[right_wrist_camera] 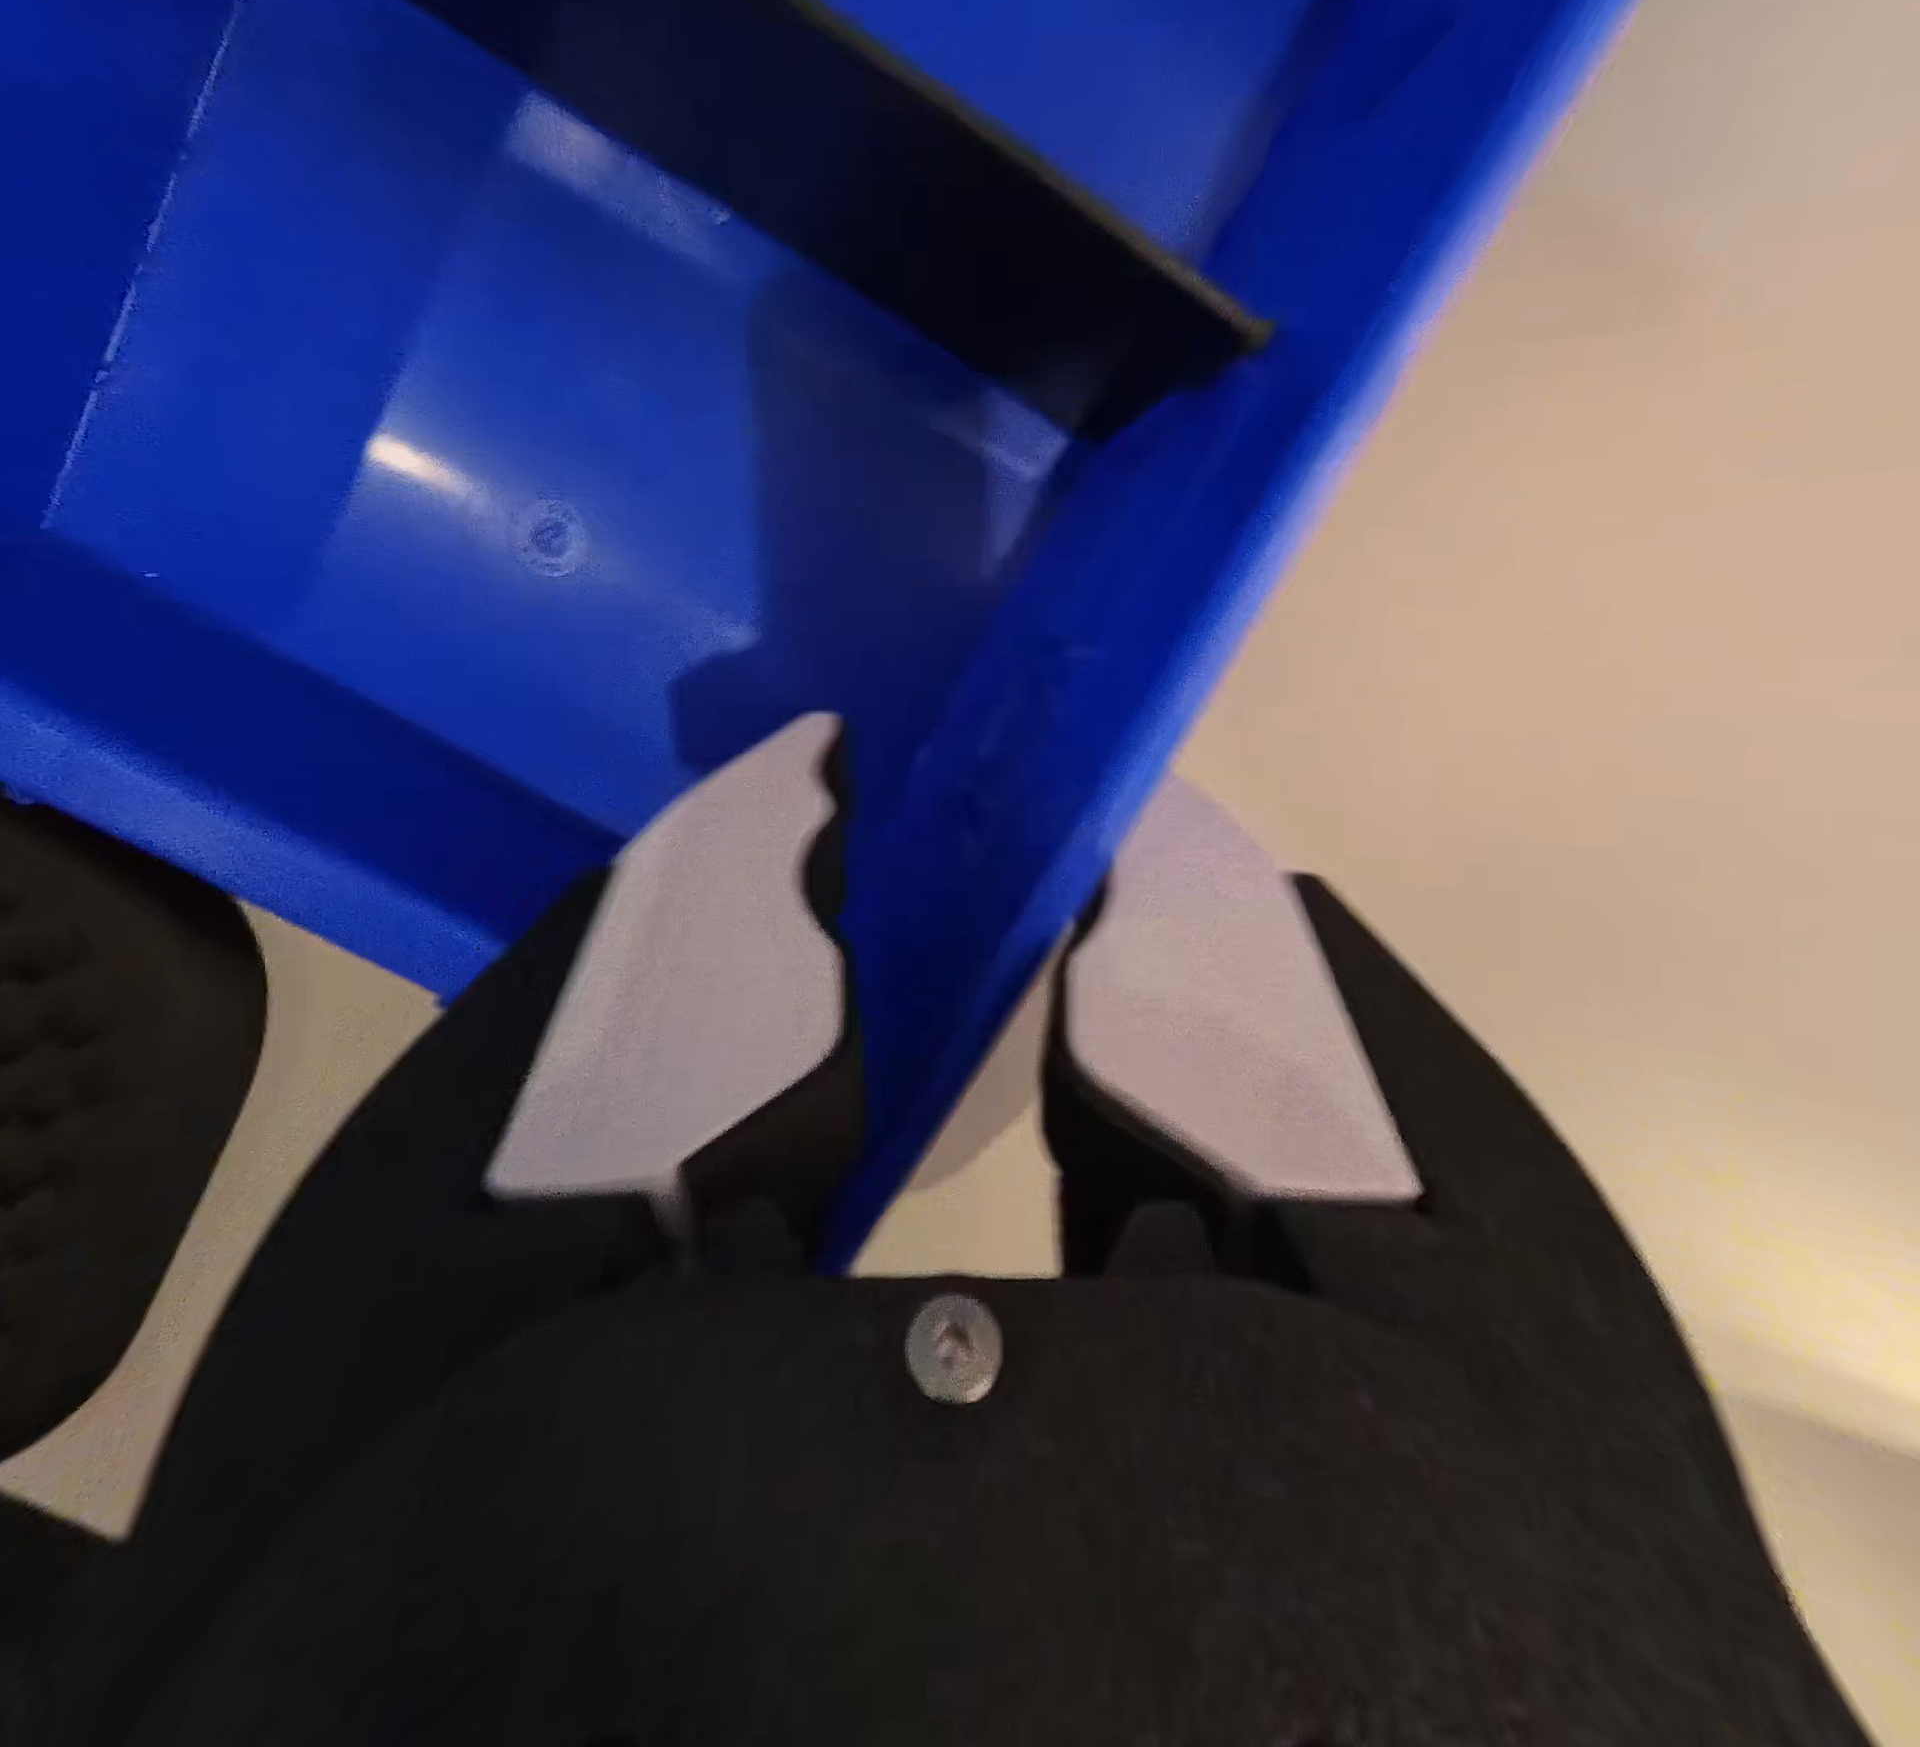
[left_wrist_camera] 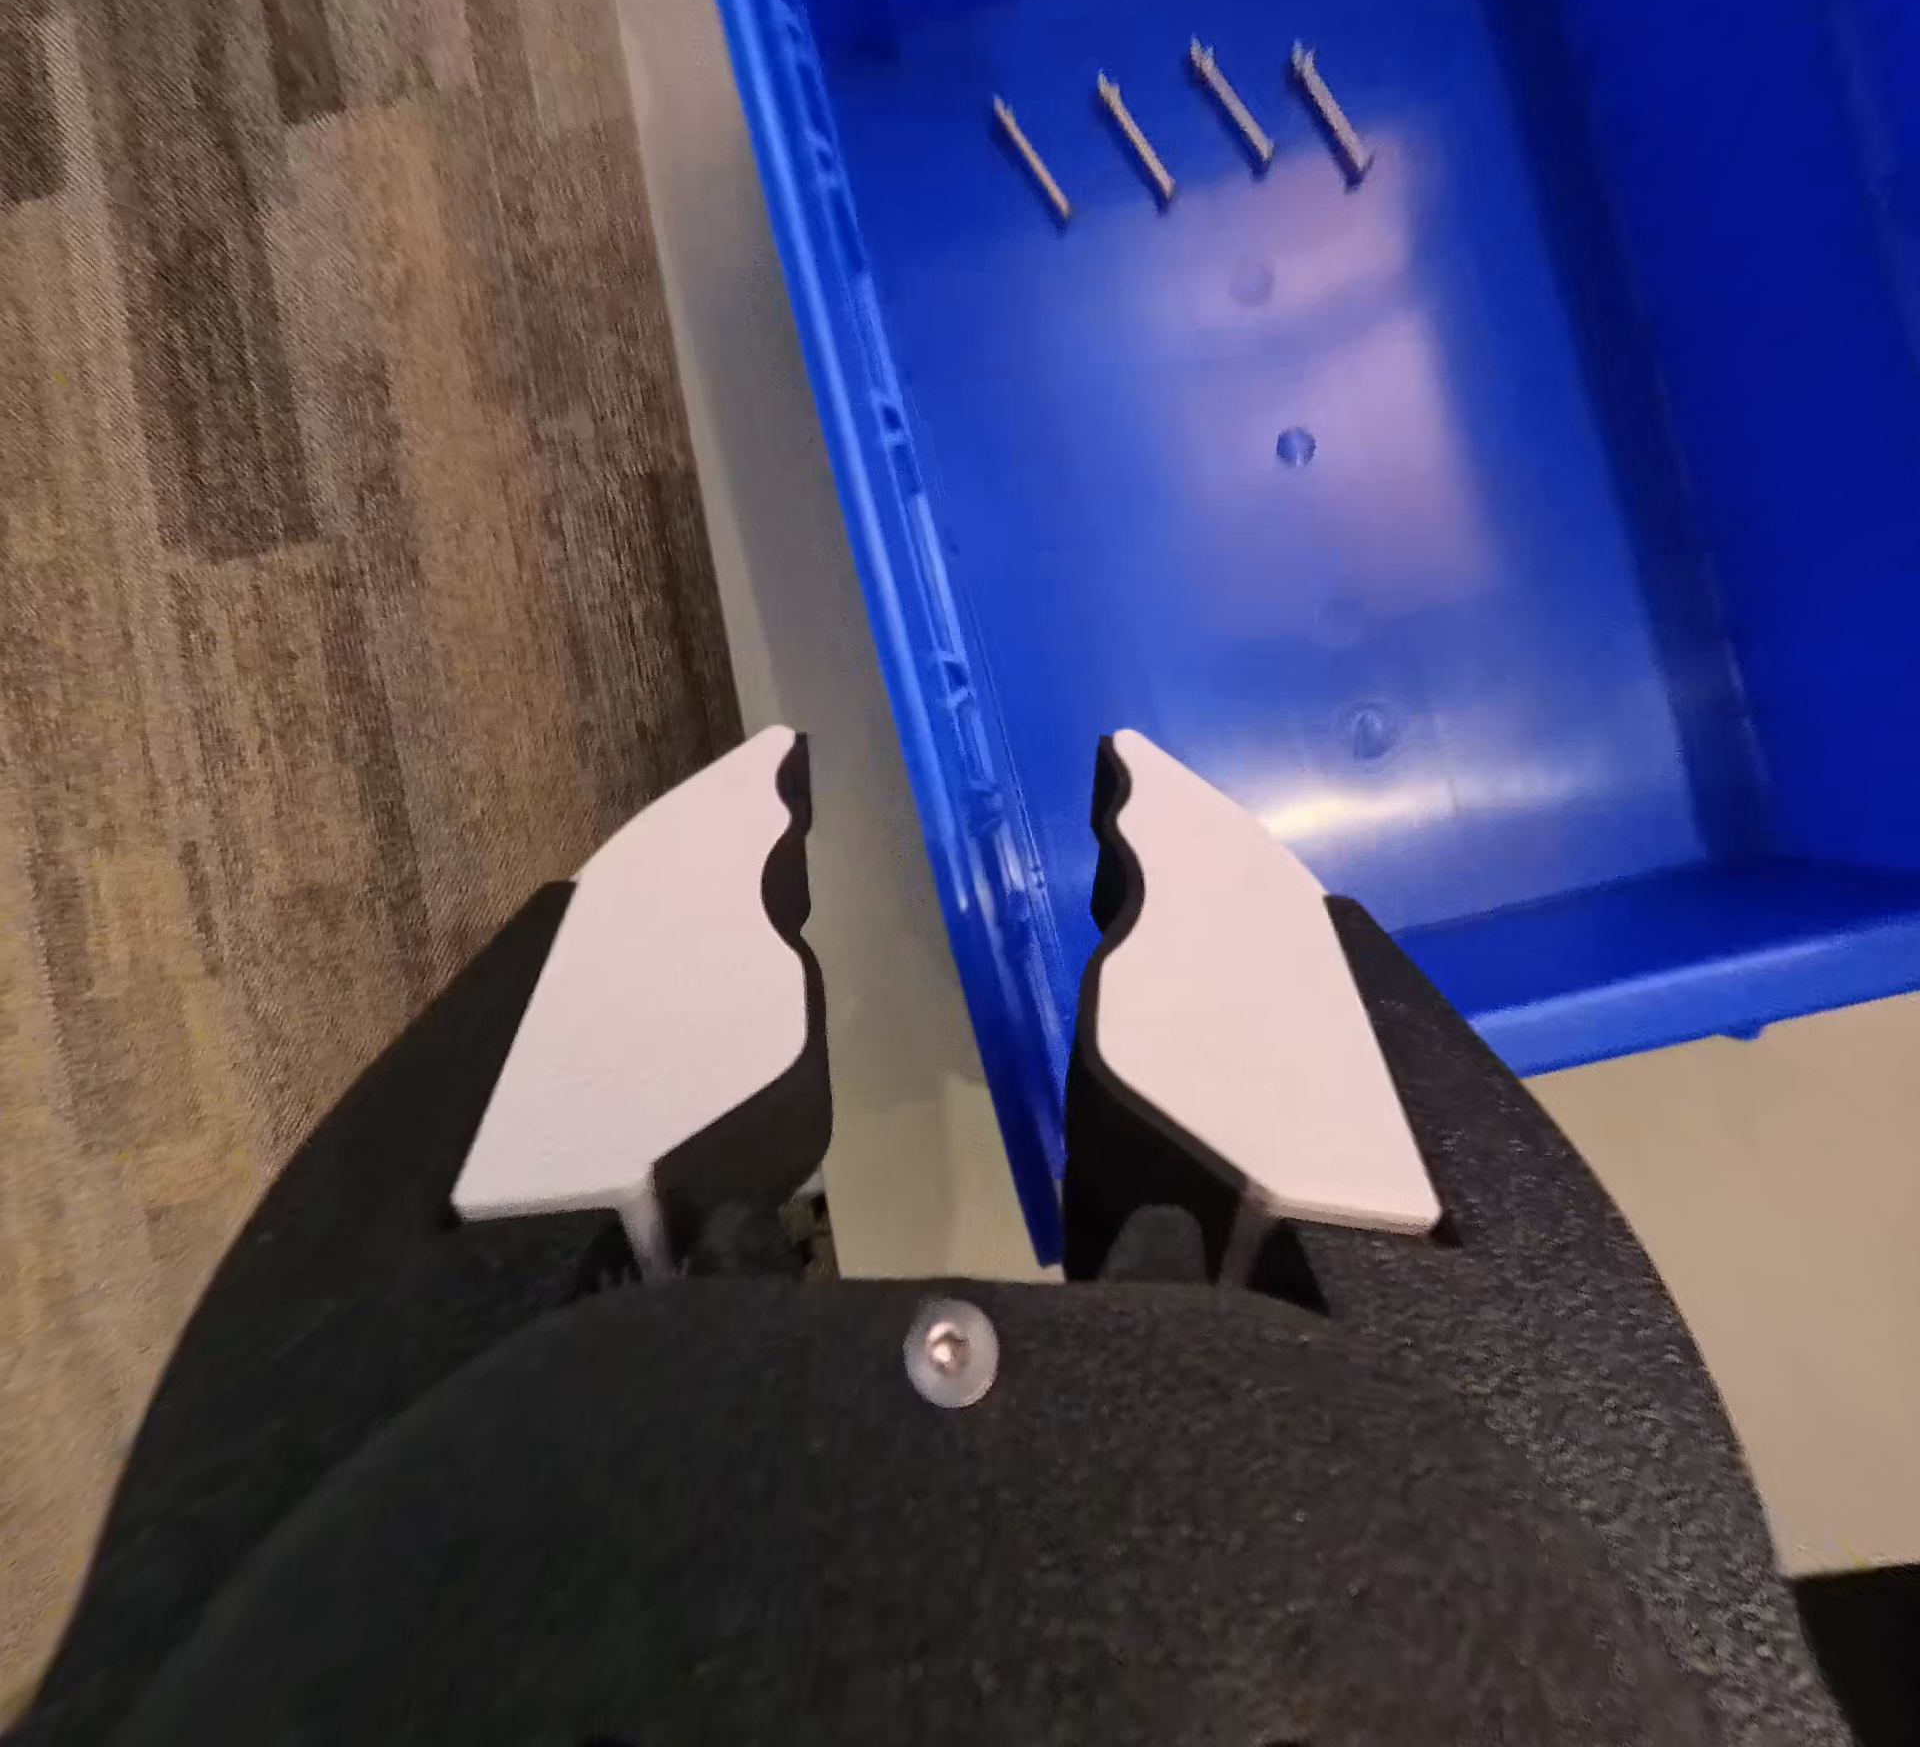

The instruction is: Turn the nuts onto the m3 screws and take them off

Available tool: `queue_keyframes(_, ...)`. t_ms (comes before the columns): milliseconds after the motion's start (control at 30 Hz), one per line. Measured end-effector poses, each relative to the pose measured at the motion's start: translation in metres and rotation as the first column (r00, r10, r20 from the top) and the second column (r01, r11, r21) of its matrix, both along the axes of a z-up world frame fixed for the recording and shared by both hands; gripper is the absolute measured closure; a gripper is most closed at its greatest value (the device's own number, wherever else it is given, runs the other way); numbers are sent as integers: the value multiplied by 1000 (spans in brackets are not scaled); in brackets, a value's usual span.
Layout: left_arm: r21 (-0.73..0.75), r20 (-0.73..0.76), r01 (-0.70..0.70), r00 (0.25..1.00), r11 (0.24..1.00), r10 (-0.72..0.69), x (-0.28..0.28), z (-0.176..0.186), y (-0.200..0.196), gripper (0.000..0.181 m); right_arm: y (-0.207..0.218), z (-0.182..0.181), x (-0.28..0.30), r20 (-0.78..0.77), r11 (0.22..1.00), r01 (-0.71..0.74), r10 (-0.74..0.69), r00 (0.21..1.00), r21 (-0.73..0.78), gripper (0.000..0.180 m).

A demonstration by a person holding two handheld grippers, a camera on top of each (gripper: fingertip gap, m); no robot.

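Note:
Several thin metal screws (left_wrist_camera: 1174,128) stand in a row on the floor of a blue plastic bin (left_wrist_camera: 1558,970), toward its far end. I see no nuts on them or anywhere in the bin. My left gripper (left_wrist_camera: 951,752) is open and straddles the bin's left wall near the front corner, with a gap of table showing beside the wall. My right gripper (right_wrist_camera: 1003,757) has the bin's right wall (right_wrist_camera: 1195,554) between its fingers; one finger is inside the bin, the other is outside and partly hidden. It appears shut on that wall.
The bin rests on a beige table (left_wrist_camera: 1662,1230). Brown patterned carpet (left_wrist_camera: 260,450) lies past the table's left edge. A black divider (right_wrist_camera: 831,170) crosses the bin. A black textured gripper body (right_wrist_camera: 104,1074) shows at the lower left of the right wrist view. Tip to tip, the grippers are about 50 centimeters apart.

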State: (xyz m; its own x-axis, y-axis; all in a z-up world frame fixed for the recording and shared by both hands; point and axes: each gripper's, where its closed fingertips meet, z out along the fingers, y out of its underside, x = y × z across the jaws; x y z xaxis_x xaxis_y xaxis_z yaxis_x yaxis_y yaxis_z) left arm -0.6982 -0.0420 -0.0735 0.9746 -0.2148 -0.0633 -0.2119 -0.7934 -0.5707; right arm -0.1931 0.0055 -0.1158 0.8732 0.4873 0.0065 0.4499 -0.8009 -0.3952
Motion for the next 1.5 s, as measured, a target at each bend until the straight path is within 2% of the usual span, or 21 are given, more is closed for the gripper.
queue_keyframes(67, 54, 13, -8, 1000, 998, 7, 0, 16, 0, 131, 3, 0, 1, -6, 999, 35, -35, 999, -16, 156)
queue_keyframes(167, 91, -46, 5, 999, 996, -1, 0, 36, -6, 134, 10, -1, 13, -19, 994, 97, -98, 995, -44, 171)
queue_keyframes(333, 129, -182, 48, 983, 990, -24, 6, 61, -16, 138, 12, -1, 26, -112, 978, 166, -181, 977, -129, 173)
queue_keyframes(433, 141, -222, 62, 975, 988, -29, 9, 72, -22, 139, 9, 4, 41, -154, 970, 156, -185, 970, -188, 174)
queue_keyframes(667, 218, -158, 96, 985, 971, -62, 31, 101, -24, 143, -5, 32, 93, -218, 954, 96, -162, 962, -284, 174)
queue_keyframes(900, 228, -194, 147, 976, 962, -104, 50, 115, -28, 144, -23, 49, 212, -205, 971, 126, -168, 964, -203, 174)
queue_keyframes(1000, 245, -190, 163, 975, 956, -118, 60, 123, -28, 144, -42, 51, 290, -172, 959, 213, -246, 954, -190, 174)
queue_keyframes(1233, 254, -187, 133, 978, 958, -87, 61, 132, -26, 144, -95, 48, 462, -90, 873, 467, -481, 872, -141, 174)
queue_keyframes(1367, 250, -180, 108, 982, 962, -64, 60, 131, -23, 144, -113, 43, 513, -89, 834, 540, -550, 830, -114, 174)
queue_keyframes(1500, 249, -167, 91, 985, 964, -50, 64, 132, -18, 144, -119, 37, 537, -104, 822, 559, -568, 816, -110, 174)
